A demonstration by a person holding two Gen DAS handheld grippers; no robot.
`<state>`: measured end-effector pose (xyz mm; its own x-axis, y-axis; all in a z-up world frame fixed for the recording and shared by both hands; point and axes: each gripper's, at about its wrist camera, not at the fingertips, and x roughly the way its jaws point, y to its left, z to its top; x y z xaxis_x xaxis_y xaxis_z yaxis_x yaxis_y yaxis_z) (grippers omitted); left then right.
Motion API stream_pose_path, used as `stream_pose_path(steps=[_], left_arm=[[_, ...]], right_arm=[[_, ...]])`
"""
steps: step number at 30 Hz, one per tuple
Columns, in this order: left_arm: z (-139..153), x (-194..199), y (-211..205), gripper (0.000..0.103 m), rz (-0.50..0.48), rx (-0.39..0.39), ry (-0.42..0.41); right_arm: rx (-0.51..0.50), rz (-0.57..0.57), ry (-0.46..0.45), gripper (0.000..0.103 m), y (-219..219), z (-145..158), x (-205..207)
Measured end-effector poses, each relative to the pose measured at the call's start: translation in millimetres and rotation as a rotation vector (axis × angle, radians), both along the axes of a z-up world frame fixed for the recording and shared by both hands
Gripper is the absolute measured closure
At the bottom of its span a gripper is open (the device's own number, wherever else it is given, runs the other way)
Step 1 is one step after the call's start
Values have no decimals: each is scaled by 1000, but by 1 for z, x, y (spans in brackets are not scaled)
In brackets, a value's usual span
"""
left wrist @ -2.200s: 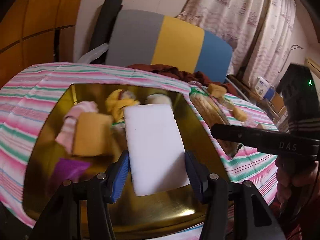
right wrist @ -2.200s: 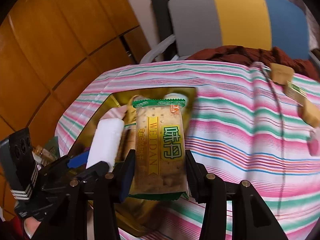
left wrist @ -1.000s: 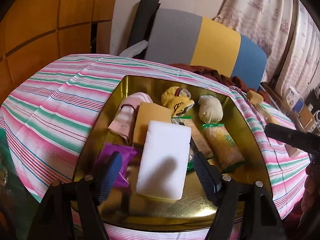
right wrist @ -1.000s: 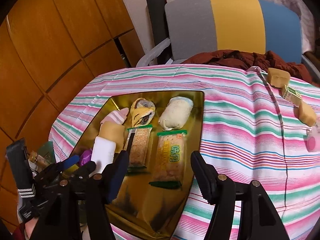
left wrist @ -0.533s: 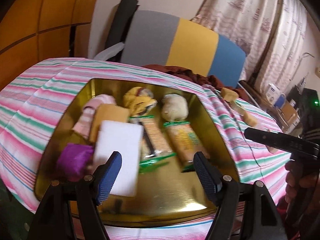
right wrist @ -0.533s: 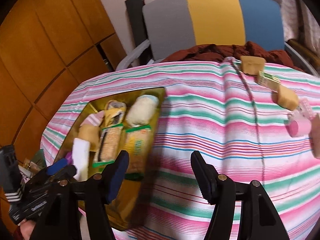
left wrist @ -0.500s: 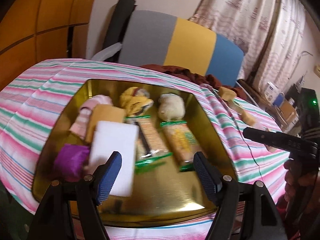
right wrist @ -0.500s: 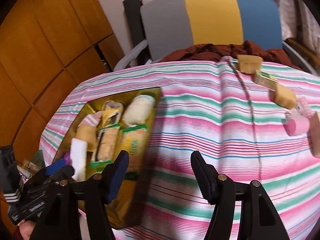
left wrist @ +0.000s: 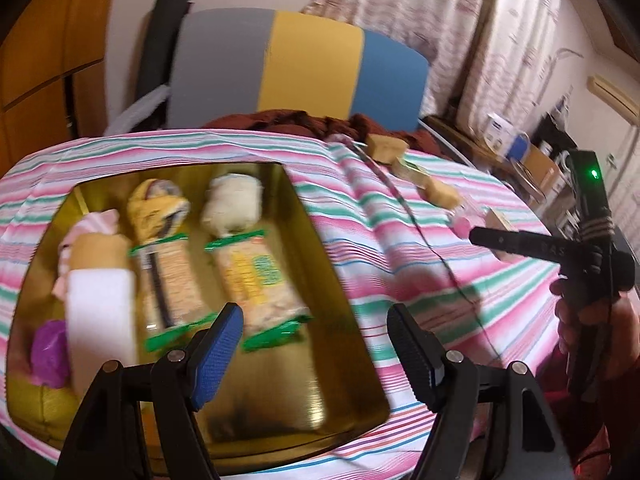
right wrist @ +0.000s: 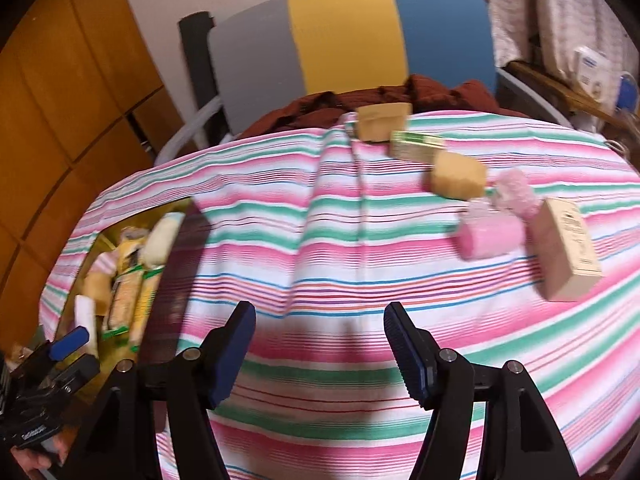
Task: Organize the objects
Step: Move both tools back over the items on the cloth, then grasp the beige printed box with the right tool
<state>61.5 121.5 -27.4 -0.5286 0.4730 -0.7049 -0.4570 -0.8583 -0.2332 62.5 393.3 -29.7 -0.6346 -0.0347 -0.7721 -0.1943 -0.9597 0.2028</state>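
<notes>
A gold tray (left wrist: 288,392) on the striped cloth holds a white sponge (left wrist: 100,312), two cracker packs (left wrist: 256,276), rolled socks and a purple bundle (left wrist: 50,352). My left gripper (left wrist: 314,316) hangs open over the tray's near right corner with nothing between its pads. My right gripper (right wrist: 320,312) is over bare cloth to the right of the tray; its jaws are opening and hold nothing. Beyond it lie a tan block (right wrist: 456,176), a green box (right wrist: 416,146), a pink roll (right wrist: 490,236) and a beige box (right wrist: 568,248).
A grey, yellow and blue chair back (right wrist: 348,36) with a brown cloth (right wrist: 440,92) stands behind the table. Another tan block (right wrist: 382,122) sits at the far edge. A thin cord (left wrist: 420,232) crosses the cloth. Wooden panels are at the left, curtains and clutter at the right.
The white sponge and the cracker pack were let go and now lie in the tray. Both grippers have moved right, the left to the tray's right side, the right out over the cloth.
</notes>
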Motion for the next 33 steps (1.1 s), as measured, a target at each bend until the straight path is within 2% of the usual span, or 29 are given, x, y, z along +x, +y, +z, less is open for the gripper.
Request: stream_pose_path(steps=[6, 10, 12, 18, 23, 27, 30, 32, 33], left_arm=[[0, 5, 38, 27, -96, -25, -8], [-1, 10, 59, 26, -151, -47, -8], [-4, 11, 69, 21, -177, -61, -22], [-12, 11, 92, 21, -230, -84, -66], [-14, 7, 111, 21, -267, -99, -90], [-15, 2, 133, 21, -307, -114, -92], [-17, -5, 156, 21, -339, -113, -103], [-19, -10, 171, 21, -359, -108, -108], [-20, -13, 180, 21, -368, -110, -105]], right_arm=[[38, -73, -24, 33, 44, -1, 9], [57, -156, -31, 23, 83, 1, 15], [61, -203, -31, 22, 103, 1, 17], [105, -329, -57, 22, 168, -7, 13], [114, -361, -62, 22, 197, -22, 3], [57, -364, -83, 23, 208, -33, -7], [76, -339, -102, 31, 206, -36, -12], [88, -328, -123, 48, 204, -38, -14], [84, -326, -129, 50, 204, -40, -13]])
